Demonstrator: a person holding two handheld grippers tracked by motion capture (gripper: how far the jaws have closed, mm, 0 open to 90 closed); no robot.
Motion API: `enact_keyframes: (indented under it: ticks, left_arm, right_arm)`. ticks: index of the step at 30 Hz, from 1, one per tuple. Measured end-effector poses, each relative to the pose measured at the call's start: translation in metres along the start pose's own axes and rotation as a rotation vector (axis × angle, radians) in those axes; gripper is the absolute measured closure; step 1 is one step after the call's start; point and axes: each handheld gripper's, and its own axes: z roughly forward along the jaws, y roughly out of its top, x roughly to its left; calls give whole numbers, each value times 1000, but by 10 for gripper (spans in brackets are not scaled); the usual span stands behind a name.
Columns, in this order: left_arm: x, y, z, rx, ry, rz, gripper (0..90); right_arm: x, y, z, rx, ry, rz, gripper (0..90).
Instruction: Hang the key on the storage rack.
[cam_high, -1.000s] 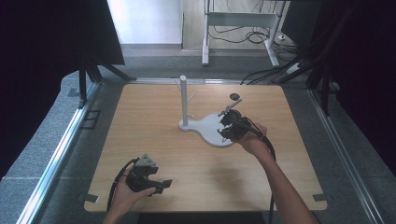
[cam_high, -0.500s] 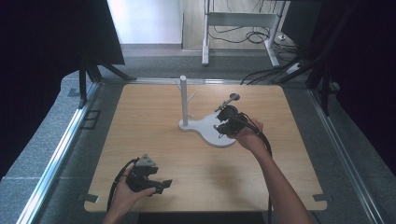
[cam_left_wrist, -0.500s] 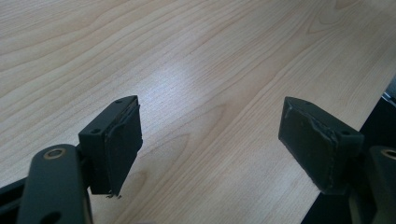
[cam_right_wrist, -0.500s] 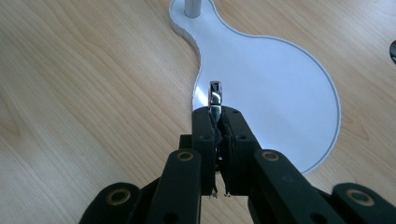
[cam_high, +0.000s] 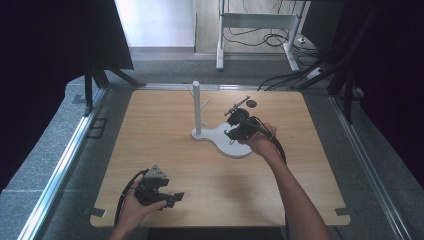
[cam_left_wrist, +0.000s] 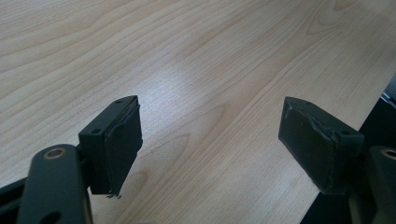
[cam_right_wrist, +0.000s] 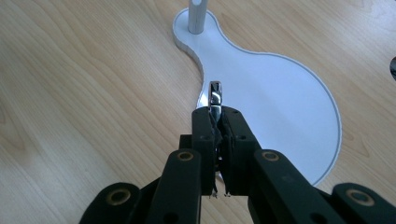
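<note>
My right gripper (cam_right_wrist: 215, 116) is shut on a slim shiny metal piece (cam_right_wrist: 214, 95), whose tip sticks out just past the fingertips. It hovers over the white pear-shaped base (cam_right_wrist: 280, 88) of a stand, pointing toward the white post (cam_right_wrist: 196, 14). In the high view the right gripper (cam_high: 232, 131) is over the base (cam_high: 235, 150), right of the post (cam_high: 196, 107), and a thin metal rod (cam_high: 237, 106) slants up from it. My left gripper (cam_left_wrist: 210, 140) is open over bare wood, also seen near the table's front edge (cam_high: 170, 196).
A small dark round thing (cam_high: 251, 104) lies on the wooden table (cam_high: 150, 130) behind the right gripper. Thin pegs (cam_high: 205, 104) stick out from the post. Metal rails and grey floor border the table; the front edge is close to the left gripper.
The right hand has shifted a little to the left and away, toward the post, still gripping the metal piece. The left hand has stayed where it was.
</note>
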Motion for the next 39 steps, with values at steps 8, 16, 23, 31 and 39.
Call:
enact_keyframes:
  ticks: [8,16,23,31,39]
  left_arm:
    - [0,0,-1,-3,-2,-1,220]
    - [1,0,-1,-7,0,-3,220]
    - [2,0,-3,-9,-1,-3,220]
    - [3,-1,-3,-10,0,-8,220]
    - [5,-1,-4,-13,4,-10,221]
  right_arm:
    - [-5,6,3,-1,-1,17,850]
    - [-8,12,6,0,-3,26,850]
    - [-11,21,9,4,-9,35,851]
    - [-14,31,12,9,-4,34,851]
    - [-20,44,16,10,-8,35,851]
